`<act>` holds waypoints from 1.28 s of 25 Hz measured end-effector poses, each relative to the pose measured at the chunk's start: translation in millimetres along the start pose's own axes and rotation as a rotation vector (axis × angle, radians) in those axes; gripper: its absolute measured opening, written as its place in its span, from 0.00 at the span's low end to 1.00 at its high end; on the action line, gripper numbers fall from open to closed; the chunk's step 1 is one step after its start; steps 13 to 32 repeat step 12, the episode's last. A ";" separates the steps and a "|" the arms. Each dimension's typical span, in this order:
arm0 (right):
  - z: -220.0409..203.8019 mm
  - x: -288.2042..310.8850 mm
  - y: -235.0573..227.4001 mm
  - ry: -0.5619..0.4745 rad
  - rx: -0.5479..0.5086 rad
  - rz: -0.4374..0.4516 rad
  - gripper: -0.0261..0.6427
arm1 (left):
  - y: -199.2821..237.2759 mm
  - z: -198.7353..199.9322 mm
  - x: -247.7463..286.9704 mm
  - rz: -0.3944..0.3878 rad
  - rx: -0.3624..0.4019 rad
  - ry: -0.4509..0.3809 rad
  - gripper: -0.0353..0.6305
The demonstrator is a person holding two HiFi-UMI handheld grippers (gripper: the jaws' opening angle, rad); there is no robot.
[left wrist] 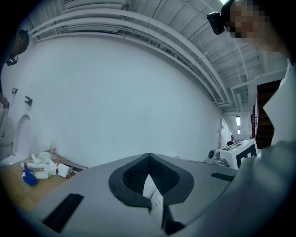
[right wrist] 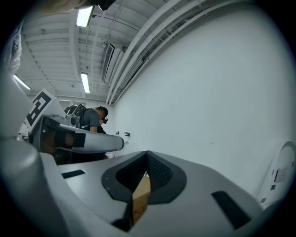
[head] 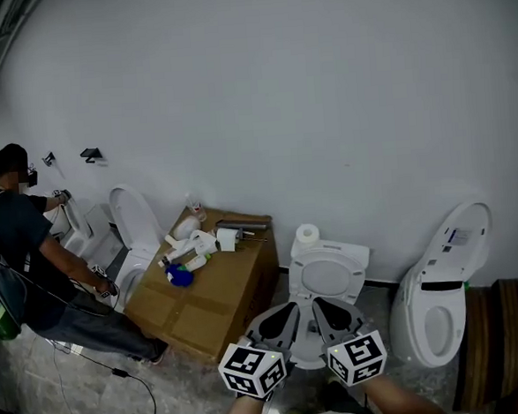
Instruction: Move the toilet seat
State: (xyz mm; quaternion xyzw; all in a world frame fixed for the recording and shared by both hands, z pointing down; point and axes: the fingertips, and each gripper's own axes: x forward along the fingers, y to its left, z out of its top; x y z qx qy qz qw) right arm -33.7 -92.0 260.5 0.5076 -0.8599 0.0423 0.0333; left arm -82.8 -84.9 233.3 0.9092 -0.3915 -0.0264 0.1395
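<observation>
A white toilet (head: 328,276) with its seat and lid down stands against the wall, straight ahead of me in the head view. Both grippers hover side by side just in front of it, touching nothing. My left gripper (head: 287,311) has its jaws together with nothing between them, and so does my right gripper (head: 320,305). In the left gripper view the shut left gripper (left wrist: 149,156) points at the bare wall. In the right gripper view the right gripper (right wrist: 147,153) does the same. The toilet is hidden in both gripper views.
A paper roll (head: 307,235) sits on the toilet's tank. At the left is a cardboard box (head: 203,294) with several bottles and rolls on it. A second toilet (head: 441,286) with raised lid stands at the right. A person (head: 23,253) works at a third toilet (head: 135,224) far left.
</observation>
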 end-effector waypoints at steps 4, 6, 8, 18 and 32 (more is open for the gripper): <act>1.5 -2.6 4.2 -0.001 -0.008 -0.001 0.06 | 0.1 2.6 -4.7 0.003 0.002 -0.011 0.07; 2.4 -2.1 7.7 -0.003 -0.014 0.000 0.06 | 1.3 4.1 -7.6 0.004 0.003 -0.017 0.07; 3.0 -1.0 11.3 -0.001 -0.018 0.003 0.06 | 2.9 4.5 -9.9 0.006 0.000 -0.019 0.07; 4.1 -0.4 15.3 -0.001 -0.019 0.005 0.06 | 3.6 4.3 -12.4 0.007 0.000 -0.016 0.07; 4.1 -0.4 15.3 -0.001 -0.019 0.005 0.06 | 3.6 4.3 -12.4 0.007 0.000 -0.016 0.07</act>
